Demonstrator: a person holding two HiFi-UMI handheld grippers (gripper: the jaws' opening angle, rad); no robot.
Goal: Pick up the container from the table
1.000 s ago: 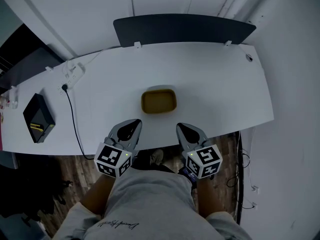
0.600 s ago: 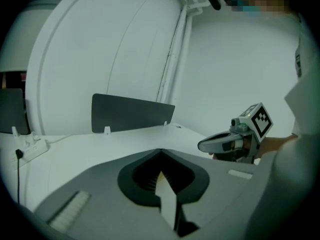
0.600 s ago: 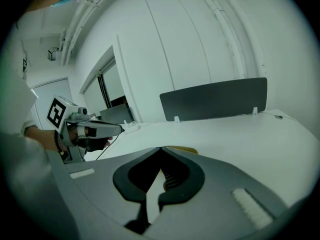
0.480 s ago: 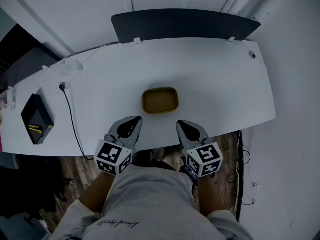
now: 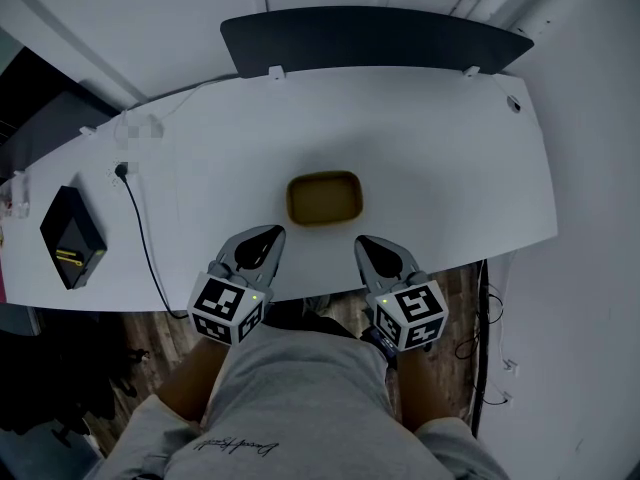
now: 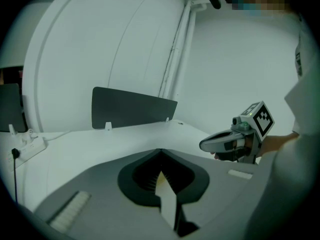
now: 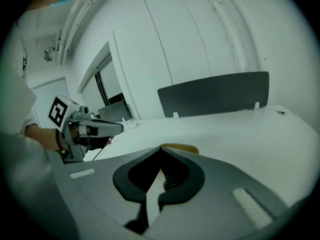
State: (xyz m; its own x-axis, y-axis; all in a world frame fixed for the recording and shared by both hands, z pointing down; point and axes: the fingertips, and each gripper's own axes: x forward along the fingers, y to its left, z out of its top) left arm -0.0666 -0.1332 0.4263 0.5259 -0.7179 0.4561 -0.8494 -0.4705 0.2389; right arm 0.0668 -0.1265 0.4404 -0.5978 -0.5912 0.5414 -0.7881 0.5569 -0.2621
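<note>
A shallow yellow-brown container [image 5: 324,198] lies in the middle of the white table [image 5: 440,158]. In the head view my left gripper [image 5: 270,232] and right gripper [image 5: 363,241] hover at the table's front edge, just short of the container, one on each side. Both are shut with nothing held. In the left gripper view the left gripper [image 6: 161,153] hides the container behind its jaws. The right gripper [image 7: 161,149] has the container's rim [image 7: 181,148] peeking over its jaws. Each gripper view shows the other gripper at its side.
A dark divider panel [image 5: 375,38] stands along the table's back edge. At the table's left end are a black box [image 5: 70,236] and a black cable [image 5: 140,238]. Wooden floor [image 5: 150,338] and the person's legs in grey shorts [image 5: 300,398] lie below the front edge.
The head view has shifted slightly. Both grippers stay shut at the table's front edge, perhaps a touch nearer the container, which has not moved.
</note>
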